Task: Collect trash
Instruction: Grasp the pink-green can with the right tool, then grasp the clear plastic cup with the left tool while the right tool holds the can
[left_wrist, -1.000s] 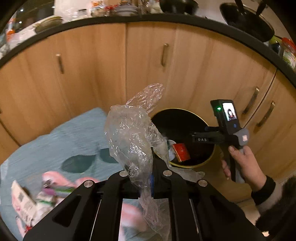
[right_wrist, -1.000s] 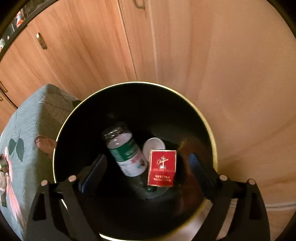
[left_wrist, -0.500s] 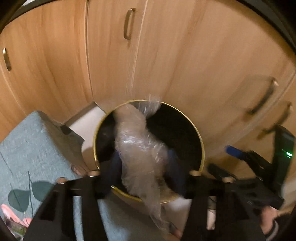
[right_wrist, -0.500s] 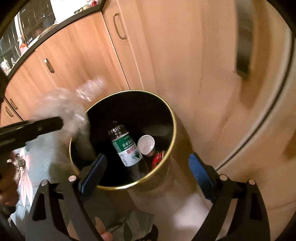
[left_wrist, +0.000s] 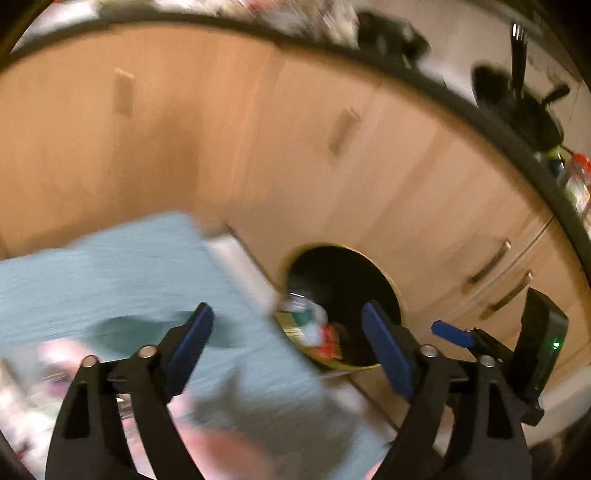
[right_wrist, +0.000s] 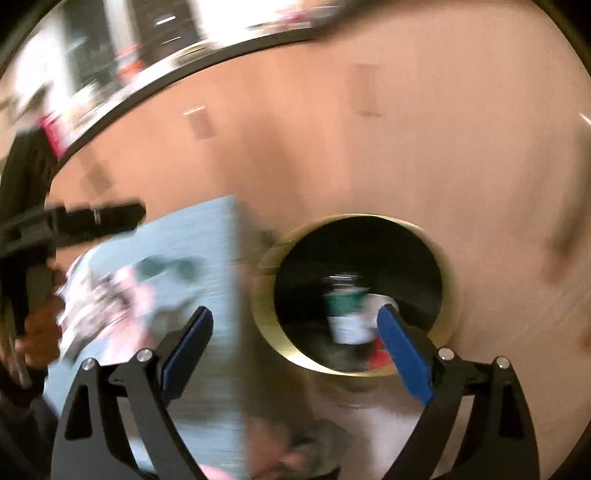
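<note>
motion-blurred bin contents (right_wrist: 347, 314), smeared litter on the cloth (right_wrist: 99, 295)

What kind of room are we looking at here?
Most likely a home kitchen: wooden cabinet doors with metal handles run under a dark countertop holding what look like pans, and a gold-rimmed trash bin stands on the floor.

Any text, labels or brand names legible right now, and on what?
None can be read; both views are motion-blurred.
Green-labelled bottle in the bin: print smeared, unreadable.
Red pack: lettering unreadable.
Litter on the teal cloth: blurred.
</note>
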